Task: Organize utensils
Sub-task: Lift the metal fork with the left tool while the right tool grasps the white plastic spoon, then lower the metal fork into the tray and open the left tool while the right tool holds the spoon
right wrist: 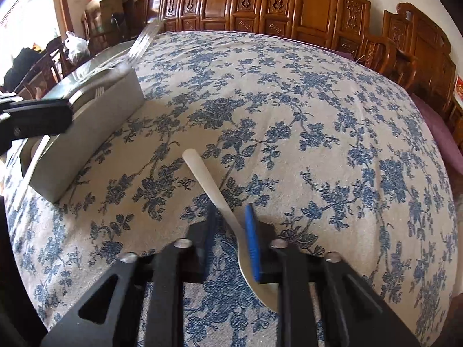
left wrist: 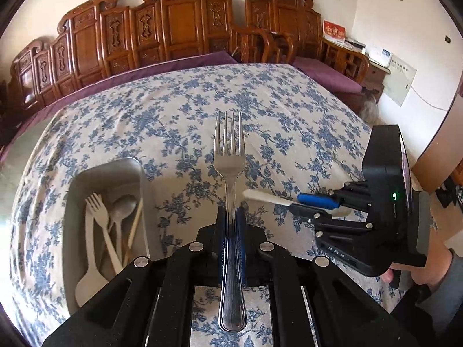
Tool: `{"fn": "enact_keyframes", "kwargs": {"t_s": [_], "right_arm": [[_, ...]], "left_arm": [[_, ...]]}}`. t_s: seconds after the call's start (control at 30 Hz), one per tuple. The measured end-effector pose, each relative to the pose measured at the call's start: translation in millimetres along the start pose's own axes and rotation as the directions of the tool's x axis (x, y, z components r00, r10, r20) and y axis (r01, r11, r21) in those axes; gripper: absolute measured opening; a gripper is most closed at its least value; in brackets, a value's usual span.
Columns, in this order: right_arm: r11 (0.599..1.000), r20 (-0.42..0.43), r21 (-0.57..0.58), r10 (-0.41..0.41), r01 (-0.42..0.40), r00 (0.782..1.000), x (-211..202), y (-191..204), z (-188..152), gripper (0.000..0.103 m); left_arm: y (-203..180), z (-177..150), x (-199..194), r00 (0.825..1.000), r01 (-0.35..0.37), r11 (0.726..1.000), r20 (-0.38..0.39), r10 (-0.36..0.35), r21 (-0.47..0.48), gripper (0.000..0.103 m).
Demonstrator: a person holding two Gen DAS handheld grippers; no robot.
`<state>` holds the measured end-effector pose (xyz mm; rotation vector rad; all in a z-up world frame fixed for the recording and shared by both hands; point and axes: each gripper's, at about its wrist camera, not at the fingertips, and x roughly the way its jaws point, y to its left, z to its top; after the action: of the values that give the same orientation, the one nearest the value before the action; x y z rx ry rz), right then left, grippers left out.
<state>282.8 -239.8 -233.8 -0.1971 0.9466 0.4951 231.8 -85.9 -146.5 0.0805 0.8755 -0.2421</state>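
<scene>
My left gripper (left wrist: 231, 217) is shut on a metal fork (left wrist: 230, 156), tines pointing away, held above the table to the right of a grey utensil box (left wrist: 144, 185). The box holds a white fork (left wrist: 97, 205), a grey spoon (left wrist: 123, 206) and other pale utensils. My right gripper (right wrist: 230, 217) is open, its blue pads either side of a white spoon (right wrist: 202, 173) lying on the floral tablecloth; the spoon's bowl is under the right finger. In the left wrist view the right gripper (left wrist: 315, 202) is at the right over the same spoon (left wrist: 266, 198). The box (right wrist: 95, 121) is at the left in the right wrist view.
The table is covered by a blue floral cloth (left wrist: 260, 110). Carved wooden chairs (left wrist: 179, 20) and a purple-cushioned bench (left wrist: 327, 72) stand behind it. The held fork's tines (right wrist: 144, 40) show over the box in the right wrist view.
</scene>
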Motion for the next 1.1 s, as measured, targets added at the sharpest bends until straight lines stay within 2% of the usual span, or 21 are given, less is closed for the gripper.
{"fn": "enact_keyframes", "kwargs": {"t_s": [0.03, 0.37, 0.77, 1.1], "right_arm": [[1.000, -0.003, 0.010, 0.001, -0.001, 1.000, 0, -2, 0, 0.008], [1.000, 0.012, 0.015, 0.011, -0.012, 1.000, -6, 5, 0, 0.008], [0.997, 0.133, -0.016, 0.071, -0.069, 0.989, -42, 35, 16, 0.008], [0.998, 0.106, -0.026, 0.068, -0.066, 0.992, -34, 44, 16, 0.008]], "left_arm": [[2, 1, -2, 1.000, -0.003, 1.000, 0.003, 0.003, -0.002, 0.006], [19, 3, -16, 0.999, -0.036, 0.999, 0.021, 0.036, -0.010, 0.007], [61, -3, -24, 0.996, -0.089, 0.995, 0.021, 0.090, -0.034, 0.007], [108, -17, -5, 0.991, -0.133, 0.989, -0.038, 0.131, -0.067, 0.007]]}}
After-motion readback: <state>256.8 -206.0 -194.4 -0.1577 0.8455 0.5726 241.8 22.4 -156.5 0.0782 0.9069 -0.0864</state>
